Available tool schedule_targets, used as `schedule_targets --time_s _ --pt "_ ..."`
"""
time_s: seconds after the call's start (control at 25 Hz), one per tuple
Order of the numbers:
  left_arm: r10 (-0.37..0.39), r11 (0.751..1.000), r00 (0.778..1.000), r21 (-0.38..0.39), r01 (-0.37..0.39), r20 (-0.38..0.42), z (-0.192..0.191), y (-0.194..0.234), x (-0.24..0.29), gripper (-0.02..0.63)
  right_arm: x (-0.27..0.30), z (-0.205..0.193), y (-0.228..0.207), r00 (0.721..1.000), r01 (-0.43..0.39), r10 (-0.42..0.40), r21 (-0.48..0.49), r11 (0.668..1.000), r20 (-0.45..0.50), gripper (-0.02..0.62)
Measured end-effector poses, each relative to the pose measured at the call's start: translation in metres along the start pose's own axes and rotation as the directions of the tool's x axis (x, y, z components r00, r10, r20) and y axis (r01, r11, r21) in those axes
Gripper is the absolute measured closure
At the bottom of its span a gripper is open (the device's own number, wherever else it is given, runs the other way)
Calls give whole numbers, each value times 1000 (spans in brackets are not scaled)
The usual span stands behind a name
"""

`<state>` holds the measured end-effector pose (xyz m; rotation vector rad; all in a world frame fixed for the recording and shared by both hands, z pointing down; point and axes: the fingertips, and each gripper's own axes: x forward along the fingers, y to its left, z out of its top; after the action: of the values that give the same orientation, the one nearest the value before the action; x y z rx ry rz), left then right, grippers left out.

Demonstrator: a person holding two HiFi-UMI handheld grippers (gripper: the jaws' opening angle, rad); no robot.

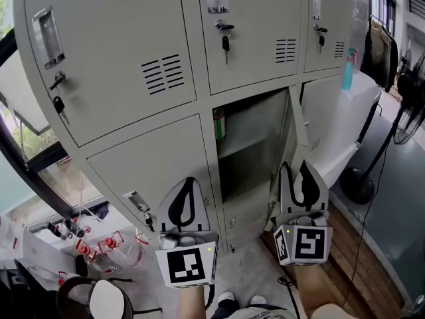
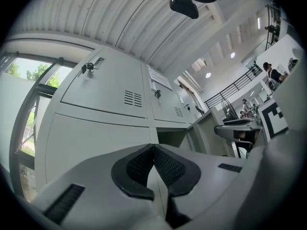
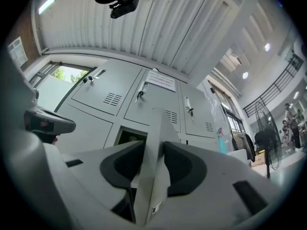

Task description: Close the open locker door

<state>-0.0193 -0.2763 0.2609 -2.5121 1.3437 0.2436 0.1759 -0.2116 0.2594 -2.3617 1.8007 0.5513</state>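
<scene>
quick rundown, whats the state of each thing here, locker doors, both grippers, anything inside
open locker door: swung wide open
right gripper: open, jaws astride the open locker door's edge
left gripper: shut, nothing in it
middle compartment: open, shelf inside
green container: upright on the shelf, at the left
upper middle door: closed, key in lock
upper left door: closed, key in lock
</scene>
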Motion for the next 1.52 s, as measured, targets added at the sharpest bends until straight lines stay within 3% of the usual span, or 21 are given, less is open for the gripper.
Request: schedule_targets --time_s 0.56,0.84,1.52 --pt "105 994 994 21 -104 -15 -4 42 -17 601 16 -2 34 999 -37 36 30 999 17 454" --pt "141 990 990 -9 -142 -25 -7 53 -26 601 25 -4 47 998 -64 63 45 997 21 457" --pt "228 974 974 19 -227 -20 -4 80 -36 601 50 -13 80 986 -168 167 76 983 21 463"
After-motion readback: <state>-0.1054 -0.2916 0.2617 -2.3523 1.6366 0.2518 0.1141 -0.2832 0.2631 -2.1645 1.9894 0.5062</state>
